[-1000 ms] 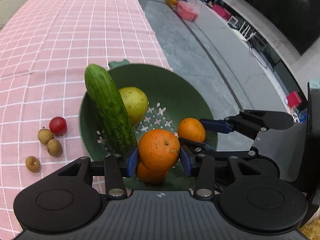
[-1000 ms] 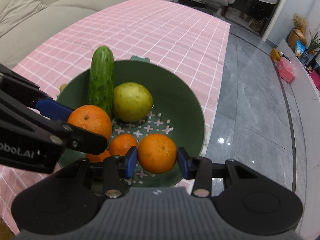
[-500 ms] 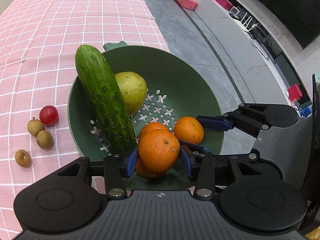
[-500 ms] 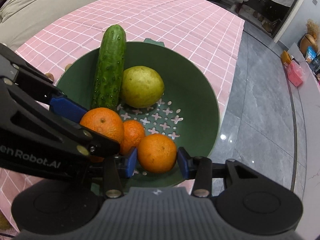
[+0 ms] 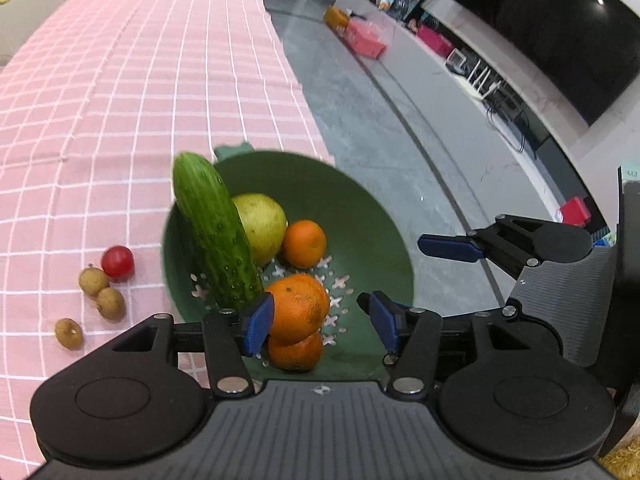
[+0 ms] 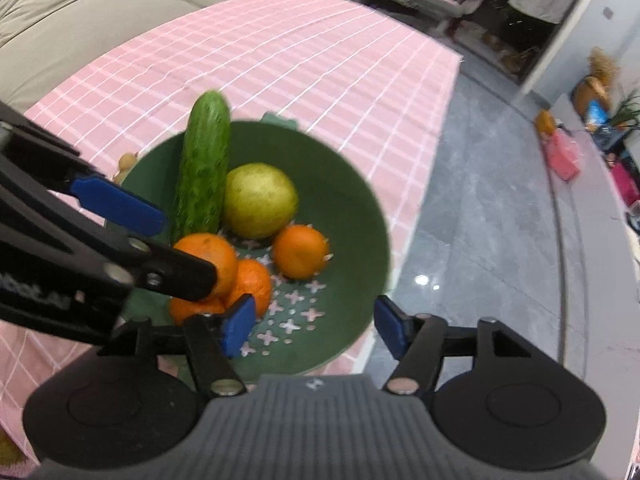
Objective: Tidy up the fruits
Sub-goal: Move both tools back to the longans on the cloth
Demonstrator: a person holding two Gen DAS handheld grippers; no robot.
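Table w/ pink checked cloth (image 5: 120, 92), grey floor. Long green cucumber (image 6: 204, 172) leans on green perforated bowl (image 6: 352, 208), tip toward sofa. Left tool (image 5: 320, 322) & right tool (image 6: 316, 328) both spread apart, empty.

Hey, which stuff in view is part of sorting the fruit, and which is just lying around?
Part of the job:
- round green perforated bowl
- three oranges, one apart, two stacked
- yellow-green pear
- long green cucumber
- red cherry tomato and three small brown longans on the pink checked tablecloth

Just lying about:
- black television
- beige sofa
- pink box
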